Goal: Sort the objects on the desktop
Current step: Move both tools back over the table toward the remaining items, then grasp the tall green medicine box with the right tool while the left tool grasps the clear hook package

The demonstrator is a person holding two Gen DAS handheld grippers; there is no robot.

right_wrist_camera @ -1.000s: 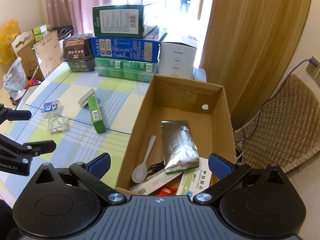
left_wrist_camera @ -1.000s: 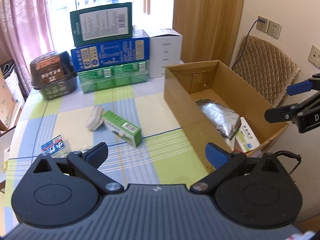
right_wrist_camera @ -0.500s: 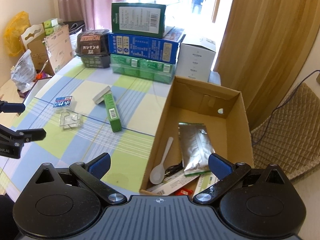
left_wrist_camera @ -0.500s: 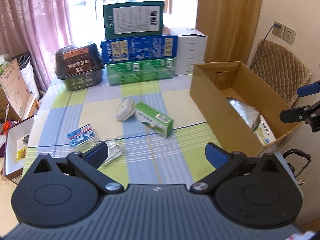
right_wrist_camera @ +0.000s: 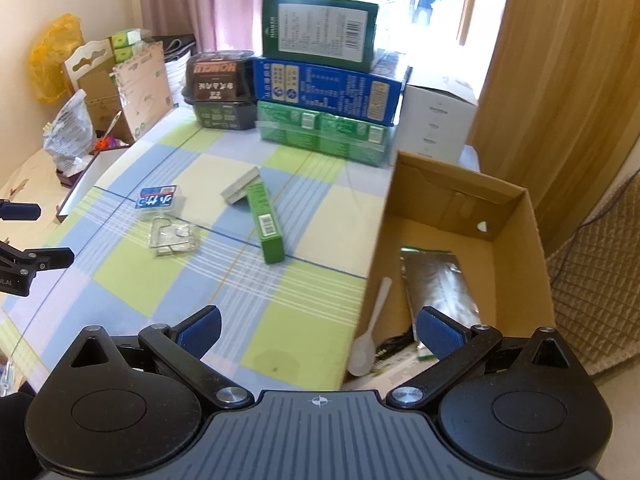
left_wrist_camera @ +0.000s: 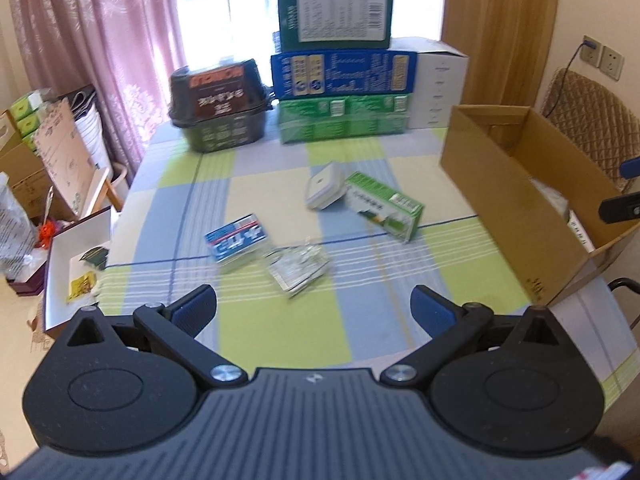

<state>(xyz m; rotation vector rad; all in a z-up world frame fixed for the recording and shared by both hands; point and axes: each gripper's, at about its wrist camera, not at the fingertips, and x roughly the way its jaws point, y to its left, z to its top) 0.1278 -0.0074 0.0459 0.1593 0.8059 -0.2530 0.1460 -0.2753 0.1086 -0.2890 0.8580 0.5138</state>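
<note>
On the checked tablecloth lie a green carton [left_wrist_camera: 384, 206] [right_wrist_camera: 265, 222], a small white box [left_wrist_camera: 324, 186] [right_wrist_camera: 240, 191], a blue-and-white pack [left_wrist_camera: 236, 242] [right_wrist_camera: 158, 200] and a clear packet [left_wrist_camera: 298, 268] [right_wrist_camera: 174, 238]. An open cardboard box [left_wrist_camera: 512, 216] [right_wrist_camera: 464, 200] stands at the right, holding a silver pouch [right_wrist_camera: 438, 286], a white spoon [right_wrist_camera: 370, 340] and flat cartons. My left gripper [left_wrist_camera: 314, 310] hovers open over the table's near edge, facing the clear packet. My right gripper [right_wrist_camera: 318, 330] is open above the cardboard box's near left corner. Neither holds anything.
Stacked dark green [left_wrist_camera: 334, 16], blue [left_wrist_camera: 344, 74] and green [left_wrist_camera: 344, 120] boxes, a white box [left_wrist_camera: 440, 88] and black bowls [left_wrist_camera: 220, 108] line the table's back. A padded chair [left_wrist_camera: 592, 120] stands right of the table. Cartons and bags [right_wrist_camera: 92, 92] crowd the floor at the left.
My left gripper has swung left and back, away from the cardboard box, so the loose table items now lie ahead of it. My right gripper drifted back and left toward the box's near corner.
</note>
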